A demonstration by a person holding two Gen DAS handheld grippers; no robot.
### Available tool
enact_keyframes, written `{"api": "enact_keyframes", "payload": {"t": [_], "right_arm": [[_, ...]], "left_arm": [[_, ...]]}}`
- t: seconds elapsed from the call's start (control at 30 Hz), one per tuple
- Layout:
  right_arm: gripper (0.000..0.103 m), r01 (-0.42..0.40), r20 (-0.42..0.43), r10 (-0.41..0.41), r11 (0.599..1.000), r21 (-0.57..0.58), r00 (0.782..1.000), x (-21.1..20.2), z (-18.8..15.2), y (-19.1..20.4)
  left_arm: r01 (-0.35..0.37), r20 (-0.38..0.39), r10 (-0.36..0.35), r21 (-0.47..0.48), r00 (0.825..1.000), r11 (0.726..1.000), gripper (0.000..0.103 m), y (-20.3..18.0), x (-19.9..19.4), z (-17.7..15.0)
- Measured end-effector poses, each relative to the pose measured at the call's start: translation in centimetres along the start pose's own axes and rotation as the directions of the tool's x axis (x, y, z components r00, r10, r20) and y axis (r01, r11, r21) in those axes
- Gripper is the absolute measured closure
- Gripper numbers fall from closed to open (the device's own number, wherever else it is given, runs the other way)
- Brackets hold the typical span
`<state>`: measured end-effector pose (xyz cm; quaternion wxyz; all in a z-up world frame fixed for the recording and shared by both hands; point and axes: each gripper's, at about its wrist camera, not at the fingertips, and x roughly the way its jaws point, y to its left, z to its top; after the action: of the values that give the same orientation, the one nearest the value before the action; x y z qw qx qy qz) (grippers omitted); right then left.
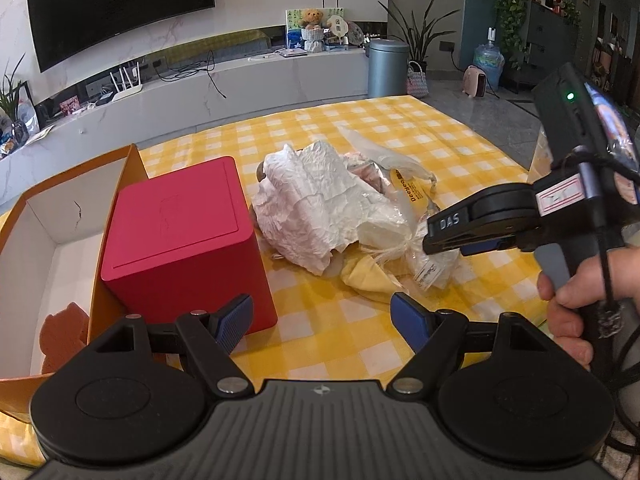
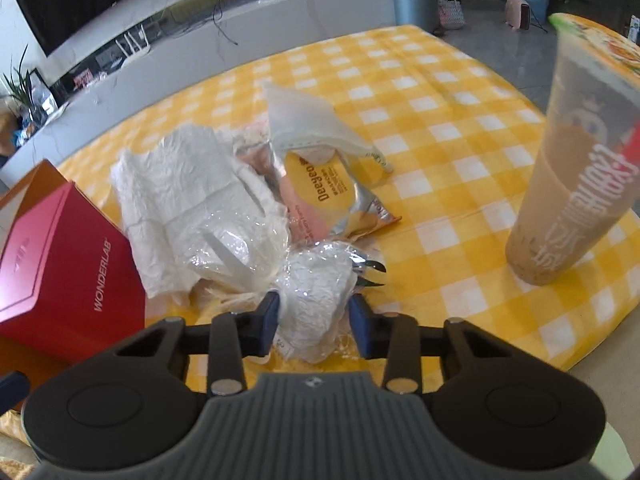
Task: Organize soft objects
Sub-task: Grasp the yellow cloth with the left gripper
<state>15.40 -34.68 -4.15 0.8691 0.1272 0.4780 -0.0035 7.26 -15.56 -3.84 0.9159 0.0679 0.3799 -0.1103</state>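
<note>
**Right fingers closing on the wrapped white bundle**

On the far left, beyond the left gripper (image 1: 322, 322), stands an open orange cardboard box with a white lining (image 1: 60, 216), a brown sponge-like piece (image 1: 64, 336) lying inside it. Just ahead of the left finger is a red cube-shaped box (image 1: 180, 236). The left gripper's blue-padded fingers stand wide apart with nothing between them, only the yellow-and-white checked cloth on the desk (image 1: 340, 344).

Ahead of both grippers is the heap of soft things: crumpled white paper (image 2: 180, 184), then a silver-and-yellow snack pouch (image 2: 324, 196) farther out.

The right gripper (image 2: 314, 320) has its fingers on either side of a small white fibrous bundle wrapped in clear film (image 2: 316, 300). The pads appear to press its flanks, so I judge it gripped. The bundle sits squarely between the fingers, its far end poking out towards the pouch.

To do this well, the grip should probably catch the wadding, not just slippery film, and the lift go straight up so neighbouring wrappers are not dragged along.

Well right of the fingers stands a tall plastic cup of milk tea (image 2: 576, 184).
</note>
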Motion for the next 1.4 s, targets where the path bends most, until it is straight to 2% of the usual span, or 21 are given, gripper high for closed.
{"api": "enact_keyframes", "payload": {"t": [0.13, 0.27, 0.37, 0.63, 0.77, 0.93, 1.03, 1.07, 1.1, 1.13, 1.23, 1.3, 1.4], "right_arm": [[0.07, -0.011, 0.022, 0.011, 0.999, 0.03, 1.0, -0.9, 0.0, -0.6], [0.07, 0.002, 0.088, -0.007, 0.998, 0.065, 0.996, -3.0, -0.6, -1.7], [0.07, 0.012, 0.111, -0.023, 0.995, 0.097, 0.994, -4.1, -1.2, -2.7], [0.07, 0.072, 0.027, -0.079, 0.981, 0.18, 0.997, -3.0, -1.4, -4.7], [0.07, 0.075, 0.039, -0.085, 0.973, 0.219, 0.996, -3.3, -1.7, -5.3], [0.07, 0.078, 0.018, -0.086, 0.962, 0.261, 0.996, -2.8, -1.7, -6.0], [0.064, 0.086, 0.003, -0.09, 0.963, 0.257, 0.996, -2.4, -1.6, -5.9], [0.062, 0.091, -0.006, -0.092, 0.963, 0.252, 0.996, -2.3, -1.6, -5.9], [0.056, 0.095, -0.02, -0.093, 0.965, 0.244, 0.995, -2.0, -1.6, -5.8], [0.05, 0.102, -0.037, -0.096, 0.967, 0.233, 0.995, -1.7, -1.6, -5.6], [0.043, 0.108, -0.08, -0.094, 0.974, 0.2, 0.992, -0.7, -1.3, -5.2], [0.031, 0.123, -0.147, -0.098, 0.979, 0.166, 0.984, 0.5, -1.2, -4.8], [0.035, 0.114, -0.232, -0.083, 0.986, 0.124, 0.969, 2.3, -1.1, -4.3]], "left_arm": [[0.006, -0.009, -0.006, 0.006, 1.0, 1.0, 0.011, -0.2, 0.4, -0.2], [0.016, -0.01, -0.016, 0.02, 1.0, 1.0, 0.011, -0.7, 0.8, -0.4], [0.037, 0.023, -0.039, 0.062, 0.999, 0.997, 0.011, -1.3, 0.9, -0.9], [0.125, 0.077, -0.137, 0.149, 0.988, 0.981, 0.011, -3.5, 2.3, -0.9], [0.126, 0.104, -0.151, 0.215, 0.983, 0.968, 0.011, -4.6, 3.4, -1.1], [0.126, 0.086, -0.152, 0.256, 0.985, 0.958, 0.011, -5.7, 5.6, -1.3], [0.129, 0.072, -0.152, 0.253, 0.986, 0.959, 0.011, -5.9, 7.1, -1.4], [0.13, 0.094, -0.157, 0.247, 0.983, 0.96, 0.011, -5.9, 7.6, -1.5], [0.118, 0.112, -0.149, 0.242, 0.982, 0.963, 0.011, -5.9, 8.0, -1.6], [0.092, 0.113, -0.123, 0.246, 0.986, 0.965, 0.011, -6.0, 8.6, -1.5], [0.016, 0.124, -0.046, 0.227, 0.991, 0.974, 0.011, -5.8, 10.3, -1.3], [-0.01, 0.121, -0.014, 0.202, 0.993, 0.979, 0.011, -5.4, 11.5, -1.4], [0.014, 0.081, -0.029, 0.183, 0.996, 0.983, 0.018, -4.7, 12.5, -1.5]]}}
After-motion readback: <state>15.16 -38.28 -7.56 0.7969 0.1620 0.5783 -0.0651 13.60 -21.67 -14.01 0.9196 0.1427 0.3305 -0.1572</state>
